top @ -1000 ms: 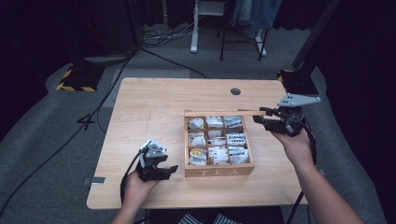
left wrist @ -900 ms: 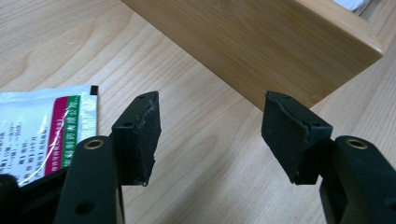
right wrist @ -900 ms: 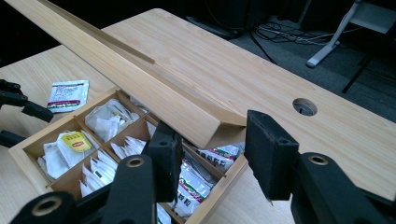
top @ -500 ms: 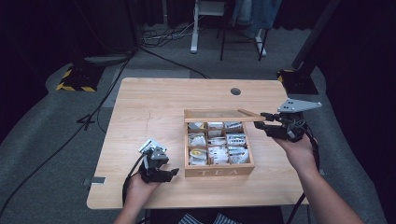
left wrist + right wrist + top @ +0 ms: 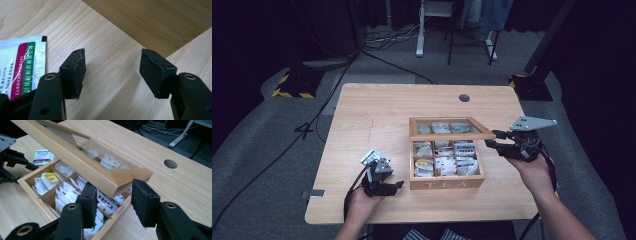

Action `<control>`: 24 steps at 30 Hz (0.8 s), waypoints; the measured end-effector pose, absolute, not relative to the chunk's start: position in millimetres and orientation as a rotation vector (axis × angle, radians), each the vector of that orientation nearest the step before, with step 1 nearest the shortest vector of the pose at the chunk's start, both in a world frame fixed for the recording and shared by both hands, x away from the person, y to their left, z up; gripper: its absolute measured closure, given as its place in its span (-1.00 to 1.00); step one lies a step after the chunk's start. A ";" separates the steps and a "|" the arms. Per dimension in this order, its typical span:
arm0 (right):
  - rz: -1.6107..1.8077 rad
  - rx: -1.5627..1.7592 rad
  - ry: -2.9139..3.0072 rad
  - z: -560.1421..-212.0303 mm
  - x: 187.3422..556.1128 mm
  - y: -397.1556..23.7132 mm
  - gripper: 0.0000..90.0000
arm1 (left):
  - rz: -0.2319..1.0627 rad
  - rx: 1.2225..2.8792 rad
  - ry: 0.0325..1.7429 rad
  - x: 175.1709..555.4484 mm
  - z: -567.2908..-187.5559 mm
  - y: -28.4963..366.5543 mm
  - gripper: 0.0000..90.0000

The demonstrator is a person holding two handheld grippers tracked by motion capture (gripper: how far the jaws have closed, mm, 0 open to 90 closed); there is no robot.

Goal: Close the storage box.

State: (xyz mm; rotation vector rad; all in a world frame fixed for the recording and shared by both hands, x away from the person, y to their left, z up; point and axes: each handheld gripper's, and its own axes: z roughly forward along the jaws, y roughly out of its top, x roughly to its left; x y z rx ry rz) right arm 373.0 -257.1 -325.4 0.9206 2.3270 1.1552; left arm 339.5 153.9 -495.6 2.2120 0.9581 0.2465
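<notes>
Bamboo frames the scene's landmark: a wooden tea box [image 5: 447, 172] lettered TEA on its front wall, standing on the tabletop [image 5: 377, 110] near the person's edge. The high view gives the whole layout: the box's glazed lid [image 5: 451, 128] is raised part-way, tilted over the back row of compartments, while the front and middle rows lie uncovered and packed with tea sachets [image 5: 444, 164]. The right hand-held gripper [image 5: 498, 140] sits at the box's right side, level with the lid's right front corner; the left hand-held gripper [image 5: 396, 186] rests just left of the box's front left corner, with a loose white sachet [image 5: 373, 157] lying on the tabletop a little beyond it.

The right gripper view adds what the high view cannot resolve: the lid [image 5: 100, 173] is a mitred wooden frame around a clear pane, and its corner lies between the two black pads of the right hand-held gripper [image 5: 113, 197]. The jaws stand a moderate way apart about that corner; whether the pads actually press on the wood cannot be told. Below the lid, a sachet with a yellow label [image 5: 51, 178] shows in a compartment far from that gripper.

The left gripper view shows the left hand-held gripper [image 5: 112, 72] with its jaws well apart and only bare tabletop between them. The loose sachet [image 5: 23, 63], white with red and green bands of print, lies just outside one jaw, and the box's darker wood [image 5: 160, 17] lies ahead of the jaws.
</notes>
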 end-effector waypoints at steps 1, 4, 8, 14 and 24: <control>1.153 0.921 2.329 -326.1 372.1 -257.2 0.25 | 0.253 2.219 0.951 339.4 -495.6 153.6 -0.15; 1.147 0.926 2.338 -328.5 369.2 -257.7 0.25 | 0.270 2.220 0.942 338.6 -496.6 152.6 -0.15; 1.142 0.934 2.352 -332.5 365.4 -258.5 0.25 | 0.283 2.217 0.932 338.5 -497.6 152.8 -0.16; 1.134 0.945 2.372 -338.1 360.3 -259.2 0.25 | 0.312 2.200 0.907 337.5 -500.7 154.7 -0.16; 1.119 0.961 2.406 -347.7 351.8 -259.8 0.24 | 0.336 2.191 0.904 336.9 -502.5 155.2 -0.17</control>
